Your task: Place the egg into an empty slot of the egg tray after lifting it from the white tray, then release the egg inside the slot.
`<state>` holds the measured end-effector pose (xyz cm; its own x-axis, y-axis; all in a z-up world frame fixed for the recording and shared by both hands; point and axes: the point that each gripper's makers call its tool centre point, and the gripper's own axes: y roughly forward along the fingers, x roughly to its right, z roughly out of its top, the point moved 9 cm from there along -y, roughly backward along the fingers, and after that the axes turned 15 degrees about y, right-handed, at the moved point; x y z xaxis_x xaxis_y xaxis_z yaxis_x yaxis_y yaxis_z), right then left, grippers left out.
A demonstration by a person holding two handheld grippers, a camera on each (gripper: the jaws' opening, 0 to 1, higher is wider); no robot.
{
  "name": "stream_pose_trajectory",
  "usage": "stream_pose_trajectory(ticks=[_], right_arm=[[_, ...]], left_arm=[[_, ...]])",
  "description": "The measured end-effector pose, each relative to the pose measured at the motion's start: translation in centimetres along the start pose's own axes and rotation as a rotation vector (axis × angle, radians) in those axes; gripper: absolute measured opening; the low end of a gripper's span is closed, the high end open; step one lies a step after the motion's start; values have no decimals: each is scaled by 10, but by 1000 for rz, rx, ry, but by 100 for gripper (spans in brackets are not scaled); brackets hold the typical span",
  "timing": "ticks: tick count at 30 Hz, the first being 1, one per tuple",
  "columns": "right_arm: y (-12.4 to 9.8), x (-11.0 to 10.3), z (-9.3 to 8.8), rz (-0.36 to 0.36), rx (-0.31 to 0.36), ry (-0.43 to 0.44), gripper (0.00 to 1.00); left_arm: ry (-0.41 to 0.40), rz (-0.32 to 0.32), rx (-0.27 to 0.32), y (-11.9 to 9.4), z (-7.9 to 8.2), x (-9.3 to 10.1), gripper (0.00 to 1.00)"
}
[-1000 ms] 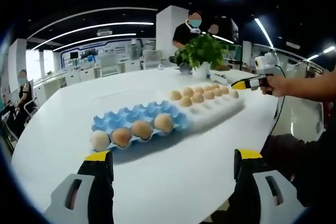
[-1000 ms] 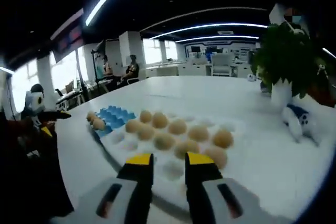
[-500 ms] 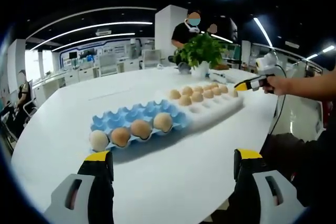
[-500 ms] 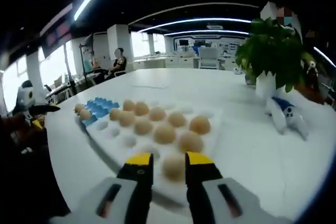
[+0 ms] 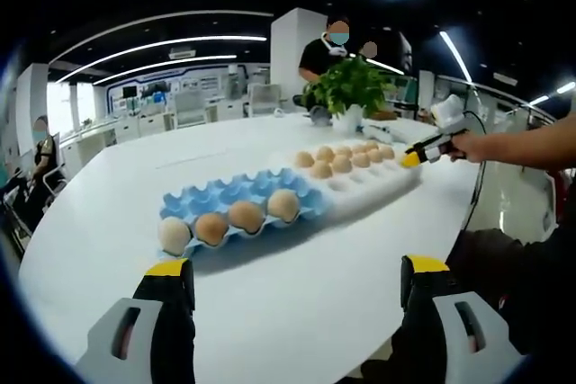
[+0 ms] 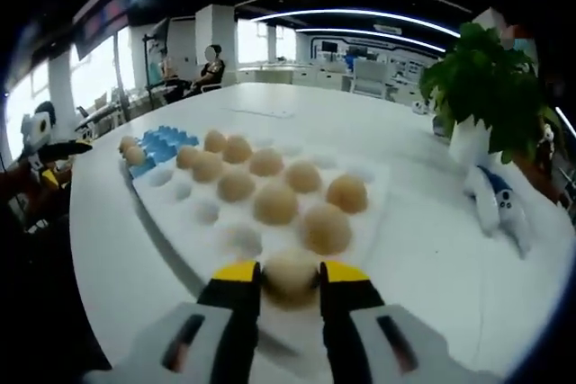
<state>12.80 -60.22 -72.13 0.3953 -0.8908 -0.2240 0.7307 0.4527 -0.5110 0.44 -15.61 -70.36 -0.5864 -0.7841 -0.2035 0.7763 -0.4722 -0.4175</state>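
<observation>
A: What's the setting?

B: A large open office with long ceiling light strips, people at the edges, and one wide white counter [image 5: 297, 312] carrying everything.

A: And on it?

B: Biggest is the white tray [image 6: 180, 222], holding rows of brown eggs. Butted against its far end, in the right gripper view, is the blue egg tray [image 5: 229, 200]; in the left gripper view four eggs sit along its near row, with empty slots behind. A potted plant [image 6: 486, 96] in a white pot stands beyond the white tray, and a small white-and-blue toy [image 6: 495, 204] lies just beside the pot.

A: Where's the egg?

B: The egg [image 6: 290, 274] is in the nearest corner of the white tray, right between the yellow tips of the right claw [image 6: 290, 278]. The jaws sit close on either side of it; I cannot tell whether they grip it.

A: And the other one?

B: The left claw [image 5: 297, 278] has its jaws wide apart above the bare counter, holding nothing, near the egg tray.
</observation>
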Motion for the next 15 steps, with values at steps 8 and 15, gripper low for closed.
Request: stream_pose_trajectory(ticks=[8, 15], right_arm=[[8, 1, -2, -6, -40, -33, 25], [13, 6, -3, -1, -61, -34, 25]], left_arm=[[-5, 5, -5, -1, -2, 0, 97], [-10, 10, -6, -2, -3, 1, 96]])
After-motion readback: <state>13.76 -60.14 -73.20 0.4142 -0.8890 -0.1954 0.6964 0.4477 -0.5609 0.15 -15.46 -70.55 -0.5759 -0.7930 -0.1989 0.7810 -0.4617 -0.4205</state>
